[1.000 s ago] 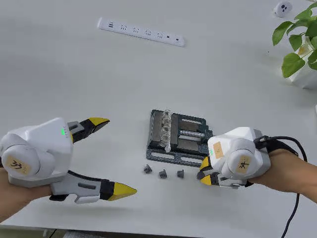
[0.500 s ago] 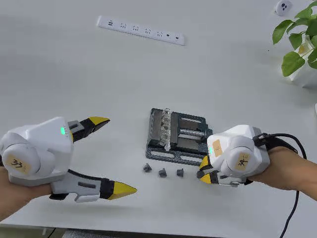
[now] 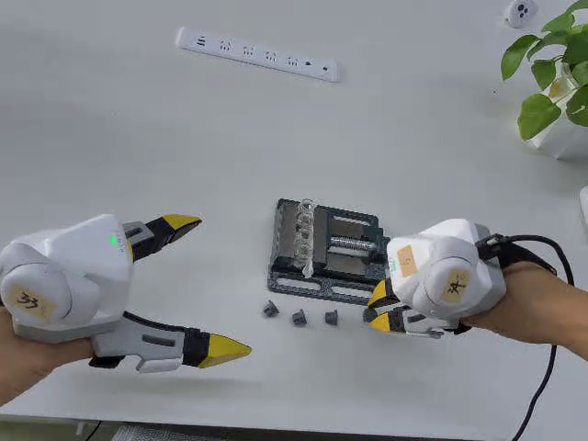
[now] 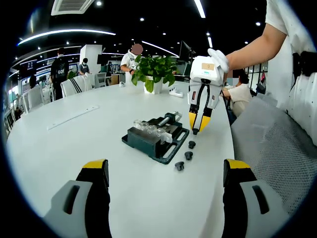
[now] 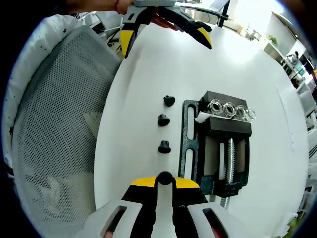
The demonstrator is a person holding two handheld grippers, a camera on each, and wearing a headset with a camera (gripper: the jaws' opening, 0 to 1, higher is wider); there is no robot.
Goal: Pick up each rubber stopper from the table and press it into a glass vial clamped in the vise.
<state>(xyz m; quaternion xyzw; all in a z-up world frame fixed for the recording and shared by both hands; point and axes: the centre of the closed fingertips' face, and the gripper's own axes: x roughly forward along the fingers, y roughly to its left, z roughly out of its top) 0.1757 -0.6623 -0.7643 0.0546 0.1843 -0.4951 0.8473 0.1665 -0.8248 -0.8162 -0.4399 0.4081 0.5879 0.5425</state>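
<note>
Lower right, right gripper (image 3: 376, 309) clamps a small dark rubber stopper (image 5: 164, 177); lower left, left gripper (image 3: 223, 284) jaws gape over bare white table (image 3: 276, 138).

Left gripper (image 3: 204, 285) held in the left hand (image 3: 20, 366), fingers (image 3: 220, 349) spread wide apart, right gripper (image 3: 376, 309) held in the right hand (image 3: 525, 308), fingers closed on a rubber stopper (image 5: 164, 177) at the fingertips

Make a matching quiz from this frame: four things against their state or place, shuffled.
1. left gripper
2. right gripper
3. vise
4. power strip

A. far side of the table
B. shut on a stopper
C. jaws wide open
D. clamping glass vials

Pairs: 1-C, 2-B, 3-D, 4-A
</note>
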